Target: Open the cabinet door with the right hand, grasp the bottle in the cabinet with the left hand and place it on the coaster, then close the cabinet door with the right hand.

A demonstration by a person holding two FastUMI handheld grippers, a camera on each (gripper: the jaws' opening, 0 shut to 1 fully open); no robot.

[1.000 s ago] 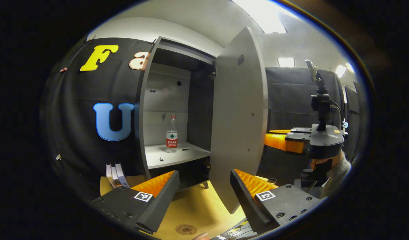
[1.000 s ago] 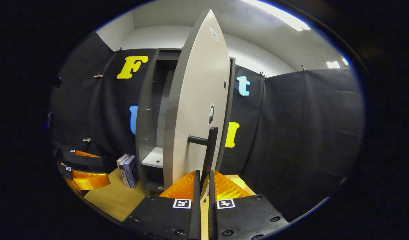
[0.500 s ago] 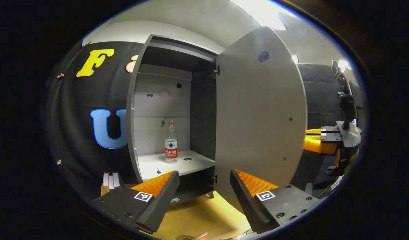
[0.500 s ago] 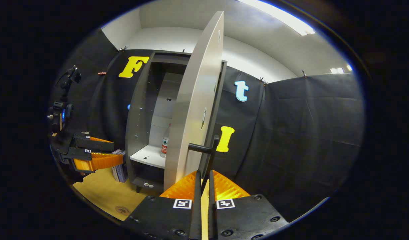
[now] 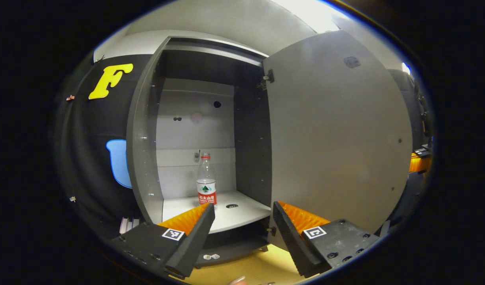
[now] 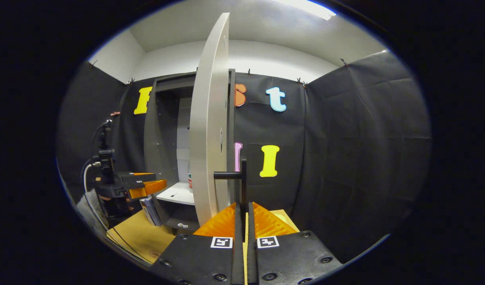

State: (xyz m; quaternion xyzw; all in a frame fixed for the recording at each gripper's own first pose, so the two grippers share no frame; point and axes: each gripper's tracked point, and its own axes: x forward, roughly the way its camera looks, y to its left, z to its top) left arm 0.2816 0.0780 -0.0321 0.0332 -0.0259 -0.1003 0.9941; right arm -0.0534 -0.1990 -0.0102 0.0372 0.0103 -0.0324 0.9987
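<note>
inside the cabinet (image 5: 147,158), the bottle (image 5: 206,184) stands upright; left gripper (image 5: 242,215) gapes empty before it, right gripper (image 6: 242,208) clamps the door handle (image 6: 243,180).

Each handheld gripper has two flat black blocks at its base, one per finger, and every block carries a small square black-and-white marker and several round screw heads. On the left gripper (image 5: 239,221) the inner finger faces are ribbed, tapering forward like wedges. The right gripper (image 6: 245,215) shows the same ribbed wedges. Seen from the right gripper view, the left gripper (image 6: 147,186) bears a black camera post (image 6: 105,152) on top with a pale cable (image 6: 85,174) looping beside it.
</note>
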